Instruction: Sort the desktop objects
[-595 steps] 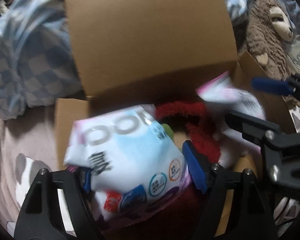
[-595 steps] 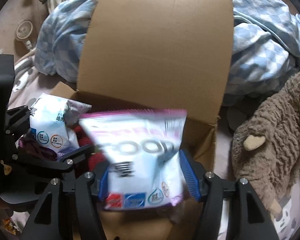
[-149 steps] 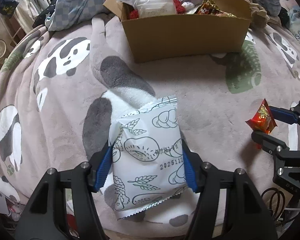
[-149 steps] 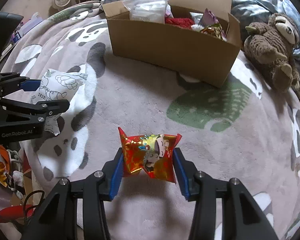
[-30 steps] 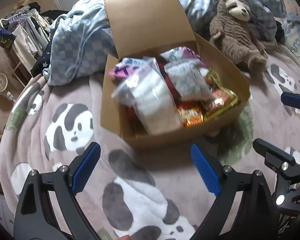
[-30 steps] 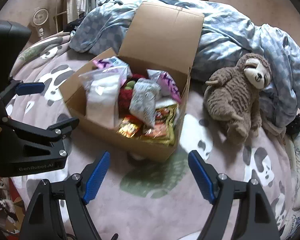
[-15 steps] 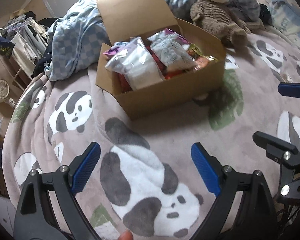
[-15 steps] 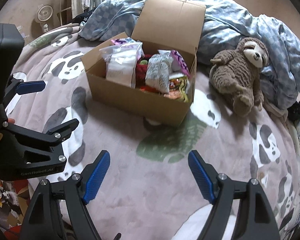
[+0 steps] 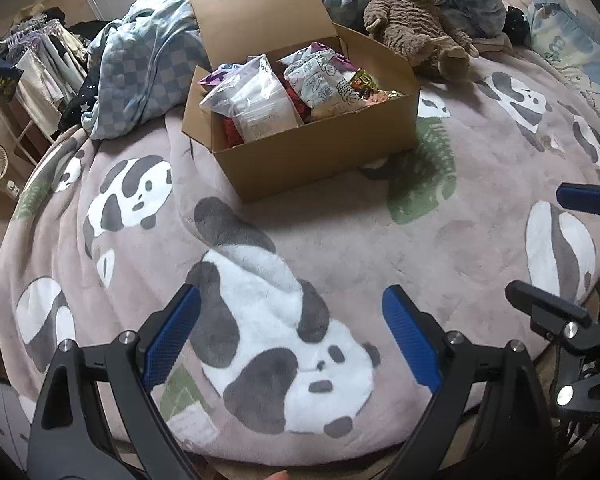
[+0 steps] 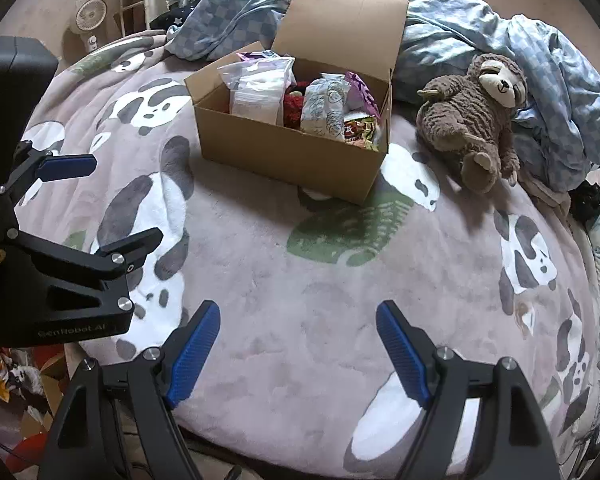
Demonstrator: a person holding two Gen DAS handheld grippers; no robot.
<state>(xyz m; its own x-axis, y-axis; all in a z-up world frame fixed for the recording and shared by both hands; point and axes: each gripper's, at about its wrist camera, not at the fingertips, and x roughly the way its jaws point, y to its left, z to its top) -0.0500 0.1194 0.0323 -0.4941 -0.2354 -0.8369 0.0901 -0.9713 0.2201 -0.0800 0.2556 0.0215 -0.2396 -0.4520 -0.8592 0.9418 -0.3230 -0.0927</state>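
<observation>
An open cardboard box (image 9: 320,152) stands on the panda blanket, also in the right wrist view (image 10: 288,152). It holds several snack packs, among them a clear white bag (image 9: 260,108) and a white printed pack (image 9: 324,80). My left gripper (image 9: 292,336) is open and empty, near the blanket's front edge, well back from the box. My right gripper (image 10: 298,352) is open and empty, to the right of the left one. Each gripper shows at the side of the other's view.
A brown sloth plush (image 10: 476,116) lies right of the box. A blue checked duvet (image 9: 148,64) is bunched behind it. A clothes rack (image 9: 32,64) and a small fan (image 10: 86,14) stand at the far left. The pink panda blanket (image 10: 300,280) covers the bed.
Both grippers have drawn further back from the box, which now looks smaller and farther. Both stay open and empty.
</observation>
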